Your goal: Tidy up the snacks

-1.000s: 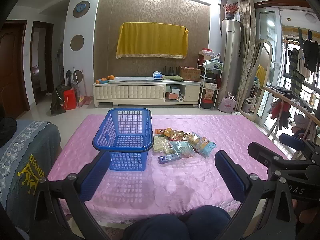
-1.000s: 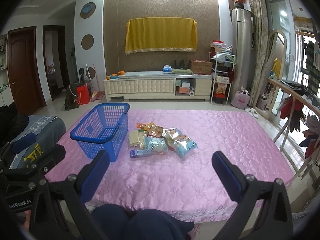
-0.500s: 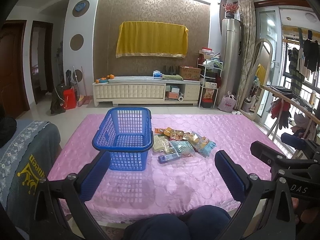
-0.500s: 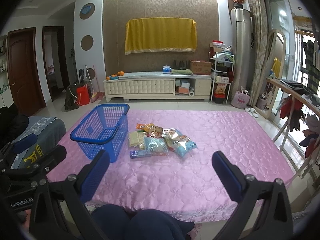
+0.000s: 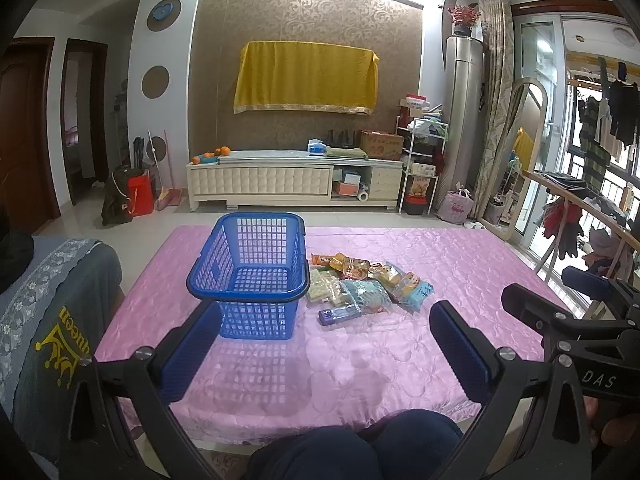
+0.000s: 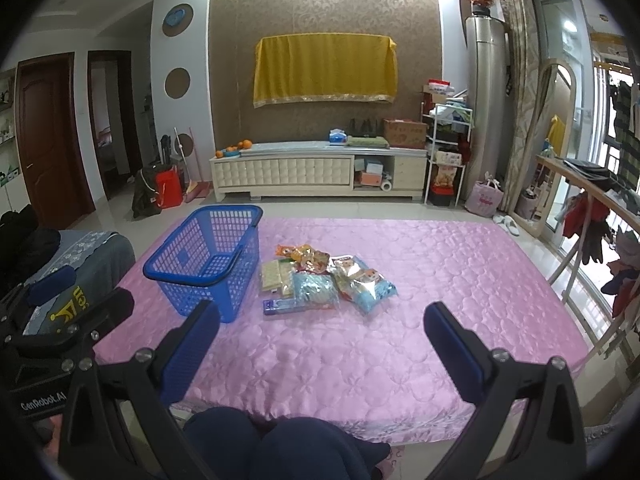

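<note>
Snacks [image 6: 320, 280] are heaped mid-table on pink cloth [image 6: 400, 340], just right of an empty blue basket [image 6: 208, 260]. Nearest, the left gripper [image 5: 320, 348] and right gripper [image 6: 320, 344] are held spread wide, empty, over knees. Slippery packets could be dropped, or the light basket nudged leftward toward the edge. Open room lies right.

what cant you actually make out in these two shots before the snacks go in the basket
- Snack pile: both views, the packets overlap, so the count and the lower ones are hidden.
- Packet labels: too small and glossy to read in either view.
- Blue basket: right wrist view, its near wall screens part of the floor inside.
- Pink quilted table: near edge is cut off by the person's knees and both open claws.
</note>
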A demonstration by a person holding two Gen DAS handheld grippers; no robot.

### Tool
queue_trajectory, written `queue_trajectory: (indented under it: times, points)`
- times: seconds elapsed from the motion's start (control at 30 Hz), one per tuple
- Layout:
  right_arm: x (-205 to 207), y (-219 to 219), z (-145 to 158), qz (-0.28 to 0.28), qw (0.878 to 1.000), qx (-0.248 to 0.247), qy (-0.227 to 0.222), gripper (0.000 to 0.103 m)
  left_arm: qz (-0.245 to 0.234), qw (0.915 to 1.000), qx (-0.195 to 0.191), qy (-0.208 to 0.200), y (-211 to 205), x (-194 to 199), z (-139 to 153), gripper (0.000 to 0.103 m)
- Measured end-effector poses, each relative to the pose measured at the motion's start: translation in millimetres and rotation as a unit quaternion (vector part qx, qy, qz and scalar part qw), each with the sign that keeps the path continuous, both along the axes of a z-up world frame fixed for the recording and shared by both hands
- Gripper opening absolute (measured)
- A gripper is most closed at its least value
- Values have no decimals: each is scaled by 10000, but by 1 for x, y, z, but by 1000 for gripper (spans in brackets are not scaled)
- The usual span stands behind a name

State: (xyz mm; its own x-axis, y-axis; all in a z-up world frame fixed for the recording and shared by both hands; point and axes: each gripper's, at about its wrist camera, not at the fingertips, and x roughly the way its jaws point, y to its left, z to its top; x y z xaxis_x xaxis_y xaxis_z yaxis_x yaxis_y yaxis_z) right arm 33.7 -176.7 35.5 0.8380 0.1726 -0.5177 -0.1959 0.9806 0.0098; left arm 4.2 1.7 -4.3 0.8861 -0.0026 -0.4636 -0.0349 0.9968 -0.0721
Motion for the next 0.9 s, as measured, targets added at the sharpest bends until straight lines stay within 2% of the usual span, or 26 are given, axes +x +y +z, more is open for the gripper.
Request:
queue_trajectory:
  times: [0.3,0.5,0.73,0.9]
  points:
    - [7,3,4,75,10000,4,25,103,39,10000,-22,36,2,5,4,103]
    - [24,1,12,139,9998,-128,-66,103,-14,10000,3,76,-1,24,9,103]
    - [71,-10,15,134,9998,-60,144,103,-251,9992,145,273,-15,78,16,103]
    - [113,-24,5,104,9989,-144,427,103,-519,9971,296,473,-30,120,10,103]
